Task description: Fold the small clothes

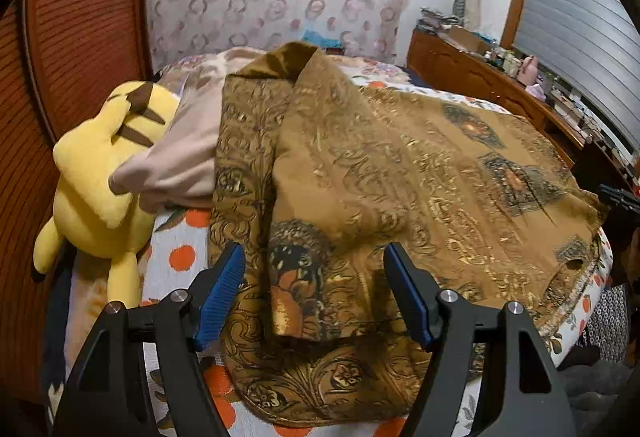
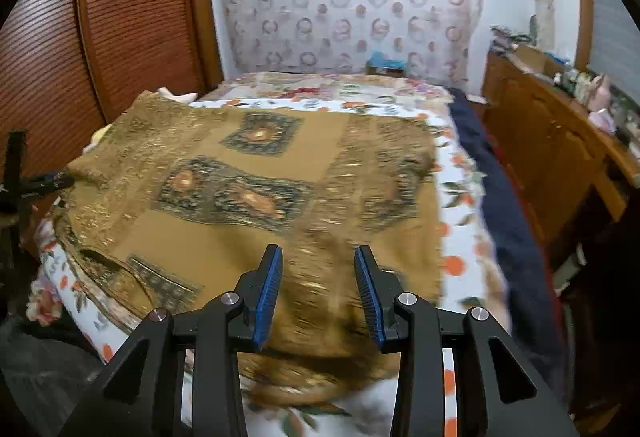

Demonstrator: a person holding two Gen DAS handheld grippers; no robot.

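A brown patterned shirt of thin printed cloth [image 1: 400, 177] lies spread across the bed's white coverlet with orange fruit print [image 1: 180, 237], its collar toward the far wall and one side panel with its sleeve already turned over onto the body, the folded edge running down the middle of the left wrist view. The left gripper [image 1: 314, 291] hovers over that turned-in sleeve near the hem, its blue-padded jaws spread wide with cloth below them but nothing pinched. The right gripper [image 2: 318, 289] hangs above the opposite side of the garment, jaws parted and likewise empty; the fabric under it is blurred. A yellow plush toy with brown stripes [image 1: 100, 181] and a pale pink garment [image 1: 180, 157] sit just beside the shirt's collar end, against the ribbed reddish-brown wardrobe door [image 1: 80, 37]. The first side fold appears laid down and let go; the next move likely calls for gripping the unfolded side's edge and carrying it across to match, keeping the hem square.
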